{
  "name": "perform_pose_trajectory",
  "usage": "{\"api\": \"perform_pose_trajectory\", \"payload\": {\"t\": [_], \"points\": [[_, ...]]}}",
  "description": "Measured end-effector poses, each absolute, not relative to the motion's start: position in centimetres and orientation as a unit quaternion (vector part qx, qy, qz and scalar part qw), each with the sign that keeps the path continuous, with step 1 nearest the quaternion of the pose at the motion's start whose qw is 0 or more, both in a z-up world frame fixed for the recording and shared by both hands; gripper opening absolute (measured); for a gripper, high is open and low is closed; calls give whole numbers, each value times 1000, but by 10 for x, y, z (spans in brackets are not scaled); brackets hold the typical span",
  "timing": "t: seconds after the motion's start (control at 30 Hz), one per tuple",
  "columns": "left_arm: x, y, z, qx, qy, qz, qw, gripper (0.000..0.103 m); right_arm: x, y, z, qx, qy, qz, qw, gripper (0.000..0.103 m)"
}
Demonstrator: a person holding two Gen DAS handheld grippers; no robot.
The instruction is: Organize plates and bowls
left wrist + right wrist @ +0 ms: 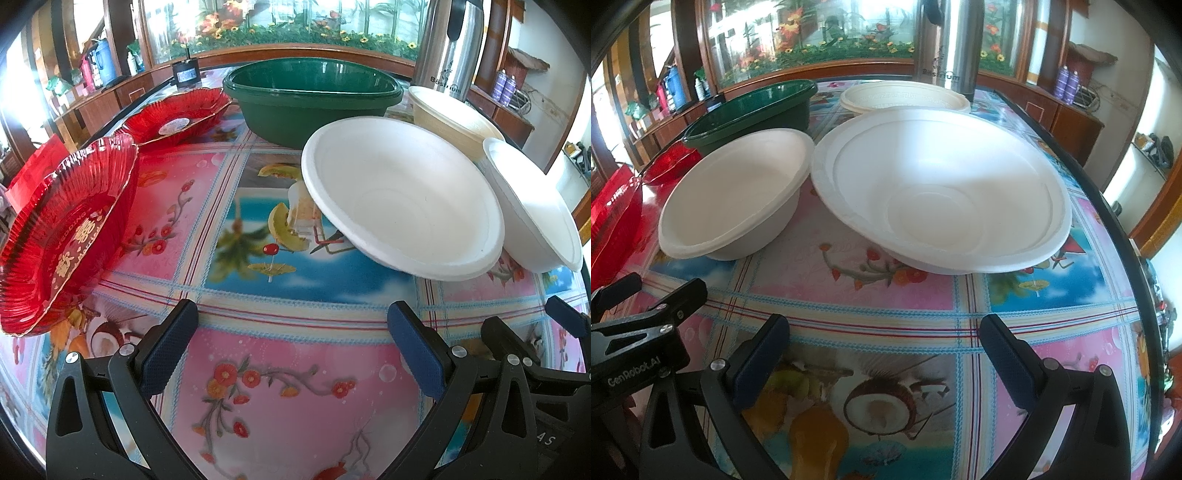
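Bowls: two white [738,192] [942,184], one cream [905,98]; two red plates [66,236] [177,114]. Both grippers' [291,332] [884,339] jaws gape, holding nothing.

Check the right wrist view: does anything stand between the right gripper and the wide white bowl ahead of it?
Nothing visible does. Only bare tablecloth lies between the open right gripper and the wide white bowl. The smaller white bowl sits off to its left.

- 2 red plates [62,236] [177,116] are seen.
- 2 white bowls [402,195] [532,206] are counted.
- 1 cream bowl [443,114] is seen.
- 1 green basin [314,99] is seen.
- 1 steel flask [448,48] is seen.
- 2 grippers [291,347] [884,354] are shown.
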State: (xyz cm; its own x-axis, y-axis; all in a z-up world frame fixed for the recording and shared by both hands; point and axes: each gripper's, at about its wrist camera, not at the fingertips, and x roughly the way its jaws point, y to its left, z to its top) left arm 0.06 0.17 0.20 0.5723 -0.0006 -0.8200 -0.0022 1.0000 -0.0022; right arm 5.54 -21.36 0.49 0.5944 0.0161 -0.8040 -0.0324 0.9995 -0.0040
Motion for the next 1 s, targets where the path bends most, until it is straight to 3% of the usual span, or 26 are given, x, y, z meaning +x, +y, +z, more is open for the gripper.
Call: {"api": "perform_pose_trajectory", "payload": {"t": [0.5, 1.0], "points": [[-55, 48, 49, -7, 409, 9, 913, 103, 30, -179, 48, -26, 428, 86, 899, 103], [-58, 194, 75, -38, 381, 113, 917, 103, 67, -59, 70, -74, 433, 221, 871, 102]]}}
